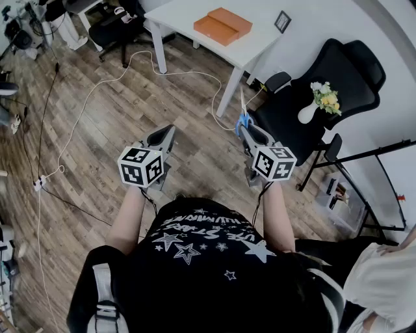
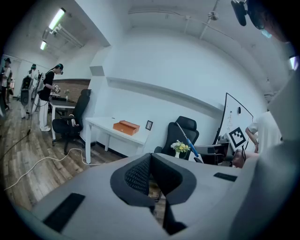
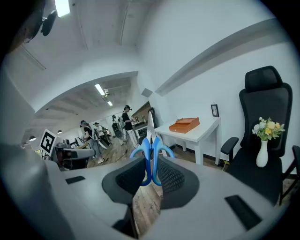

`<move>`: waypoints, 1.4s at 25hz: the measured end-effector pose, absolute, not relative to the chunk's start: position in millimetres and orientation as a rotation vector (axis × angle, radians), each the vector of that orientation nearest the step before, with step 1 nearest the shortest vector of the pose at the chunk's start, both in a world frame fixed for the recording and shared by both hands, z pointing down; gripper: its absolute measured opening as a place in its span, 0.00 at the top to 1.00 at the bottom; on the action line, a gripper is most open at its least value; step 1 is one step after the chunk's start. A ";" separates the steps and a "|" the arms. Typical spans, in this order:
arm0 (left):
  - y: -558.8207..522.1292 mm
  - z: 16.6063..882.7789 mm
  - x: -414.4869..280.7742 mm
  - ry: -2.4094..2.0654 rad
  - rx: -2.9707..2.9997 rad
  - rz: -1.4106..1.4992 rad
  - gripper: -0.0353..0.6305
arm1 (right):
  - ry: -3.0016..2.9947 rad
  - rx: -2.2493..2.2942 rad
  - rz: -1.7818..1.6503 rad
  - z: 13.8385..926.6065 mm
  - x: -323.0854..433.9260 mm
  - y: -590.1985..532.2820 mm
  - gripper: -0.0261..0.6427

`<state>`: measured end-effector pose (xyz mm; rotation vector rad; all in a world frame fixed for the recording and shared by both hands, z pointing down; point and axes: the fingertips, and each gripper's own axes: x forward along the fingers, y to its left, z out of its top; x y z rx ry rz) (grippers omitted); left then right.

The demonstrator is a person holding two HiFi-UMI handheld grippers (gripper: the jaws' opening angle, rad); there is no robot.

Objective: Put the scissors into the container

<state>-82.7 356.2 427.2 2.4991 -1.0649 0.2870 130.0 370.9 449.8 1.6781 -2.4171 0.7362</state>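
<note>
Blue-handled scissors (image 1: 242, 119) stand clamped by their handles in my right gripper (image 1: 251, 134), blades pointing up and away. In the right gripper view the scissors (image 3: 151, 152) sit upright between the pads of the right gripper (image 3: 151, 168), which is shut on them. An orange box (image 1: 223, 26) lies on the white table (image 1: 188, 13) ahead, well beyond both grippers; the same orange box (image 3: 184, 124) shows past the blades. My left gripper (image 1: 162, 140) is held at waist height, jaws together with nothing in them. From the left gripper (image 2: 151, 161) I see the scissors (image 2: 188, 138) off to the right.
A black office chair (image 1: 325, 78) at the right carries a white vase of flowers (image 1: 313, 107). White cables (image 1: 97, 91) trail over the wooden floor. A small picture frame (image 1: 282, 21) stands on the table. People stand at desks far off in the room (image 2: 47, 89).
</note>
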 end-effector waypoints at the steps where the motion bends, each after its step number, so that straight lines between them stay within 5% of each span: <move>1: 355.9 426.9 -84.2 -1.068 2.498 0.286 0.92 | -2.413 1.678 0.738 450.4 129.6 371.4 0.81; 35: 326.7 439.1 -221.7 -1.085 2.431 0.185 0.92 | -2.329 1.740 0.779 463.8 23.1 333.3 0.81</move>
